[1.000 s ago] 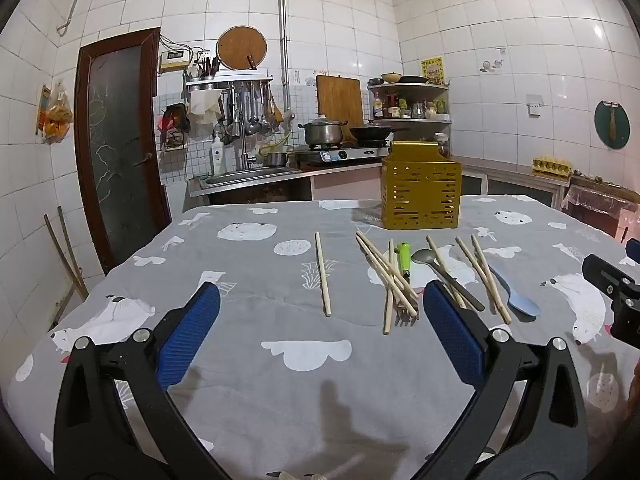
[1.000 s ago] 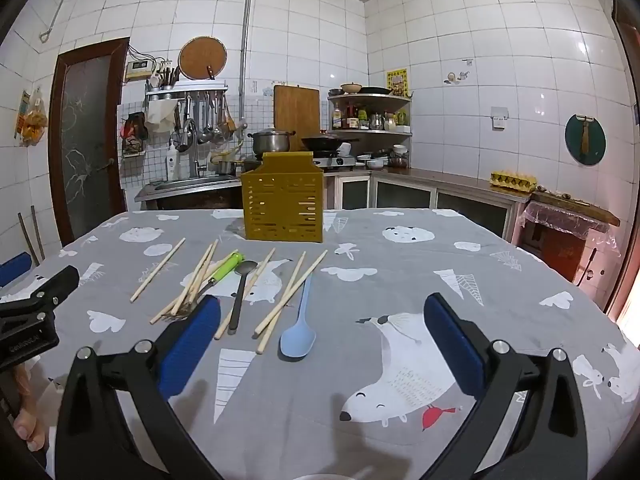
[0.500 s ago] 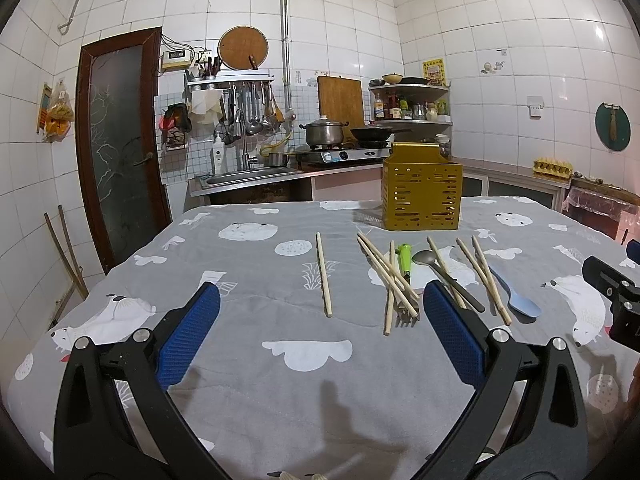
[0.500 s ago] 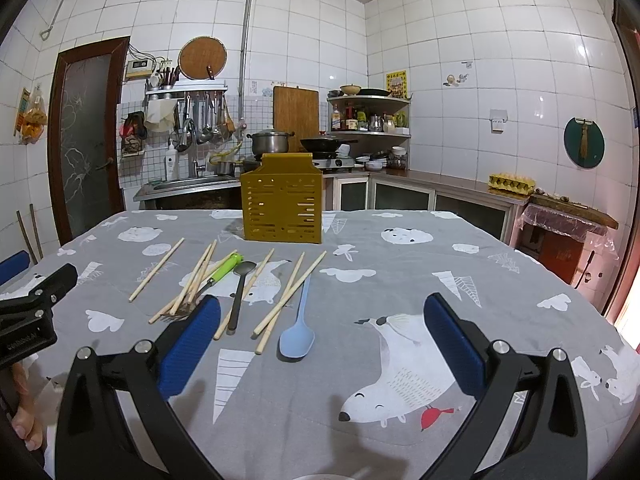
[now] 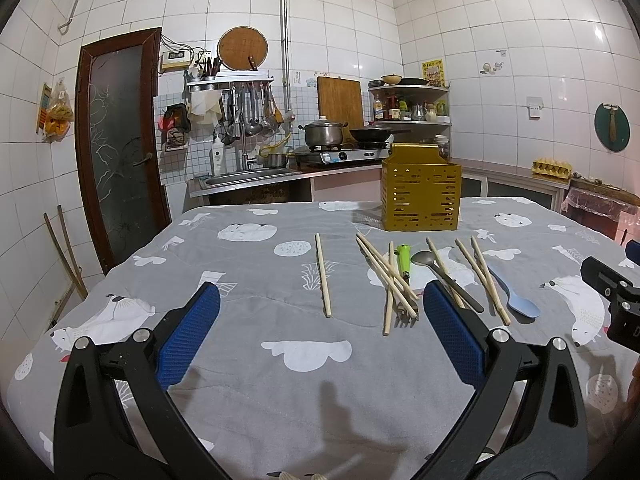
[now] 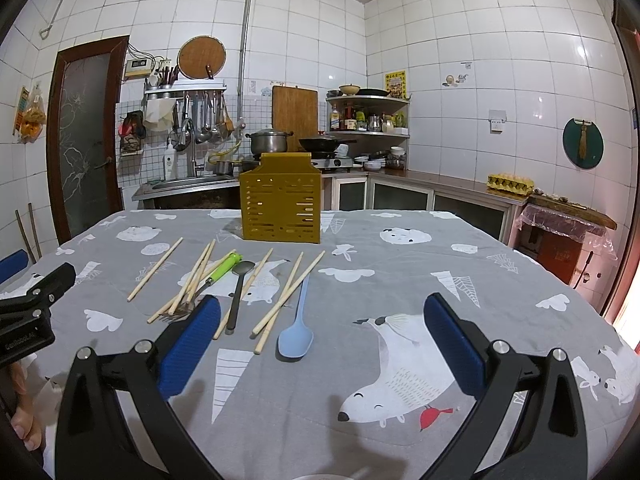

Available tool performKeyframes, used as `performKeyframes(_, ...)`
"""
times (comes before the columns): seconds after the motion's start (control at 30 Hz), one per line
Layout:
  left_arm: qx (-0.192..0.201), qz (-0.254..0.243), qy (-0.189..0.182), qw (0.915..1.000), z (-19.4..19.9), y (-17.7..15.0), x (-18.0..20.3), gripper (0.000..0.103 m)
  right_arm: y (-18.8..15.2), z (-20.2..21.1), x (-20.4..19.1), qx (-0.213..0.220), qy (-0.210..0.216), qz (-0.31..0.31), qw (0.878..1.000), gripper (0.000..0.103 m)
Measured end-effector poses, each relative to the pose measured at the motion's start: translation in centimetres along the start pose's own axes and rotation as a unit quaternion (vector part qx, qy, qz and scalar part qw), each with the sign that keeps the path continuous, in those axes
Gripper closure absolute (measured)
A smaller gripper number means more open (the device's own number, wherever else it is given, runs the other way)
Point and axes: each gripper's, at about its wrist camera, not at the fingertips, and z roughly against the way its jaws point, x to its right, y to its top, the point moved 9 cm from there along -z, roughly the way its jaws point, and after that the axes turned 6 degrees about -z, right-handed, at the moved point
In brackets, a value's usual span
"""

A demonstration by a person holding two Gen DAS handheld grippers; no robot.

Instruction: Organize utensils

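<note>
Several wooden chopsticks (image 5: pixel 322 274) (image 6: pixel 154 269) lie loose on the grey bear-print tablecloth (image 5: pixel 248 360) (image 6: pixel 400 248). Among them lie a green-handled fork (image 5: pixel 404 264) (image 6: pixel 220 274), a dark spoon (image 5: pixel 444 276) (image 6: pixel 239 292) and a light blue spoon (image 5: pixel 512 294) (image 6: pixel 298 328). A yellow slotted utensil holder (image 5: pixel 420 192) (image 6: pixel 281 200) stands upright behind them. My left gripper (image 5: pixel 320 324) is open and empty, short of the utensils. My right gripper (image 6: pixel 320 328) is open and empty, with the blue spoon's bowl between its fingers in view.
The table's far edge meets a kitchen counter with a sink (image 5: pixel 244 178), a stove with a pot (image 5: pixel 324 134) and a wok. A brown door (image 5: pixel 116 148) is at the left. A low cabinet (image 6: pixel 560 240) stands right of the table.
Nothing has visibly changed. Both grippers stay open and nearly still, and the utensils lie as before.
</note>
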Motion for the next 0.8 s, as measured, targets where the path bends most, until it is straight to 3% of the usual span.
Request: performKeyframes(0.8, 0.003, 0.000, 0.000, 1.0000, 0.61, 0.55, -0.01, 0.005, 0.02, 0.31, 0.14, 0.004, -0.006, 0.001, 1.000, 0.004)
